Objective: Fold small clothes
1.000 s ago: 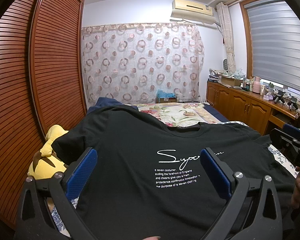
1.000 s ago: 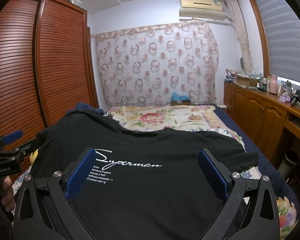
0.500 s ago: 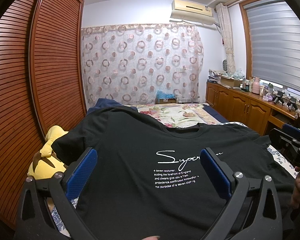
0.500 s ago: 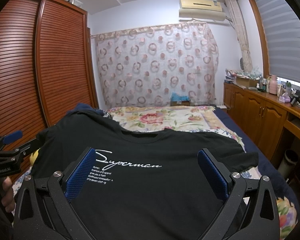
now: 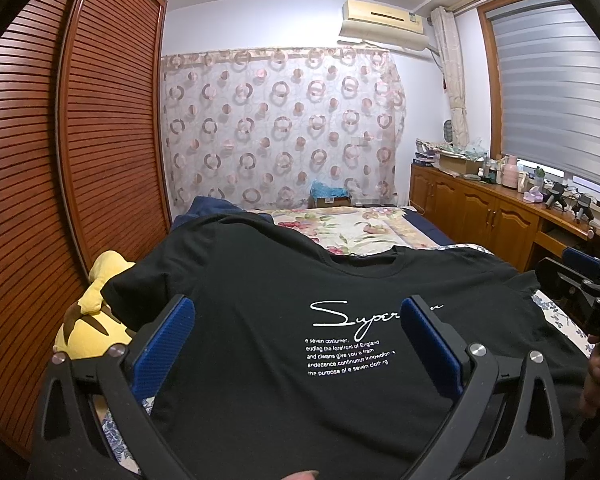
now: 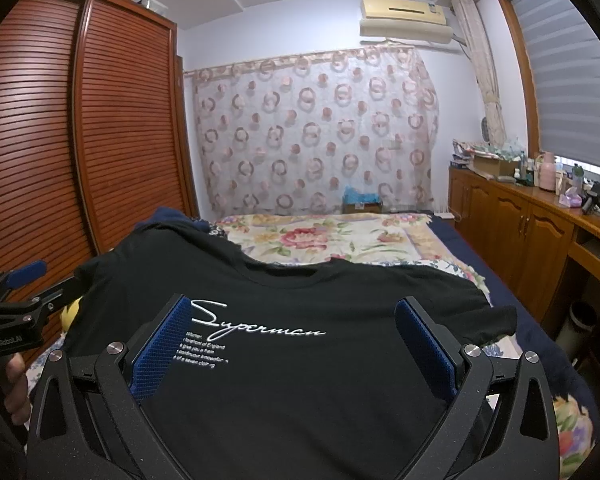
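Note:
A black T-shirt (image 5: 260, 280) with white "Superman" script lies spread face up on the bed, collar away from me; it also shows in the right wrist view (image 6: 300, 380). My left gripper (image 5: 298, 320) is open and empty above the shirt's lower left part. My right gripper (image 6: 292, 320) is open and empty above the shirt's lower right part. Each gripper shows at the other view's edge: the right gripper (image 5: 580, 276) at the right, the left gripper (image 6: 20, 292) at the left.
A yellow plush toy (image 5: 92, 320) lies by the shirt's left sleeve, against the slatted wooden wardrobe (image 5: 60, 160). A floral bedspread (image 6: 320, 236) covers the far bed. Wooden cabinets (image 6: 520, 232) with clutter run along the right wall.

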`<state>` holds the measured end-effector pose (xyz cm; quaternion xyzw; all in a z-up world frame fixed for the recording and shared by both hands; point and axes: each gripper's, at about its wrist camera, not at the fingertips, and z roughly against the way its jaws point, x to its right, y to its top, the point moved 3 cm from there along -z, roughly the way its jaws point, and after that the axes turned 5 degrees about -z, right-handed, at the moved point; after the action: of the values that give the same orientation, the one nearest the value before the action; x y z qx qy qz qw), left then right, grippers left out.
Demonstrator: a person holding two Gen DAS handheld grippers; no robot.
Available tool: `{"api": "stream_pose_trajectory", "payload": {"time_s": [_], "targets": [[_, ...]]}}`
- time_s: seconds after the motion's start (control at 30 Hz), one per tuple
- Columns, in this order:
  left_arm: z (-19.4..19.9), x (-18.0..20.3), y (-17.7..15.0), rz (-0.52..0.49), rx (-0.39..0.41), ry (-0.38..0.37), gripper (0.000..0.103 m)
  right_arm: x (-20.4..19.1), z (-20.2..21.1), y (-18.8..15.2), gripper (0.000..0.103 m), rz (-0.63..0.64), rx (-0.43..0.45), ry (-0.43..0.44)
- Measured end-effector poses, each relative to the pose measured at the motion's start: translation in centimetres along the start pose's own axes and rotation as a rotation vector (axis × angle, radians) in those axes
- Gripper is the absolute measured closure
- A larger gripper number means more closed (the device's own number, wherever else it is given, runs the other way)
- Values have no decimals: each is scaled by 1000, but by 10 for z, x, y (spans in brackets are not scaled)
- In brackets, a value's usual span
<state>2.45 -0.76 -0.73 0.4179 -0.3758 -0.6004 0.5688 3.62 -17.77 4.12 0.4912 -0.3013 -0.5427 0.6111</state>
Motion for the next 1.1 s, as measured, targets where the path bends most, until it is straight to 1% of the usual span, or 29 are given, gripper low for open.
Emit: {"api": "stream_pose_trajectory", "payload": {"time_s": [0.13, 0.27, 0.33, 0.43, 0.53, 0.63, 0.83, 0.93, 1.03, 1.1], "targets": [[-2, -2, -1, -7, -14, -4, 0, 0, -5, -3, 0, -3, -14, 13], [-8, -14, -6, -3, -35, -3, 0, -11, -11, -4, 0, 18, -32, 42], [-14, -23, -9, 4, -46, 11, 0, -18, -10, -8, 0, 35, -37, 59], [-18, -35, -13, 8, -57, 22, 0, -25, -19, -10, 0, 54, -55, 80], [-26, -50, -15, 3, -64, 48, 0, -34, -30, -12, 0, 87, -73, 103], [-35, -63, -17, -3, -78, 63, 0, -42, -43, -9, 0, 117, -90, 126], [-58, -102, -18, -4, -121, 92, 0, -57, -77, -3, 0, 153, -127, 183], [-66, -119, -20, 20, -140, 87, 0, -64, -94, -5, 0, 157, -154, 205], [-76, -140, -22, 43, -160, 99, 0, -71, -108, -8, 0, 169, -185, 226], [-78, -148, -23, 52, -169, 108, 4, -76, -120, -10, 0, 182, -208, 240]]}}
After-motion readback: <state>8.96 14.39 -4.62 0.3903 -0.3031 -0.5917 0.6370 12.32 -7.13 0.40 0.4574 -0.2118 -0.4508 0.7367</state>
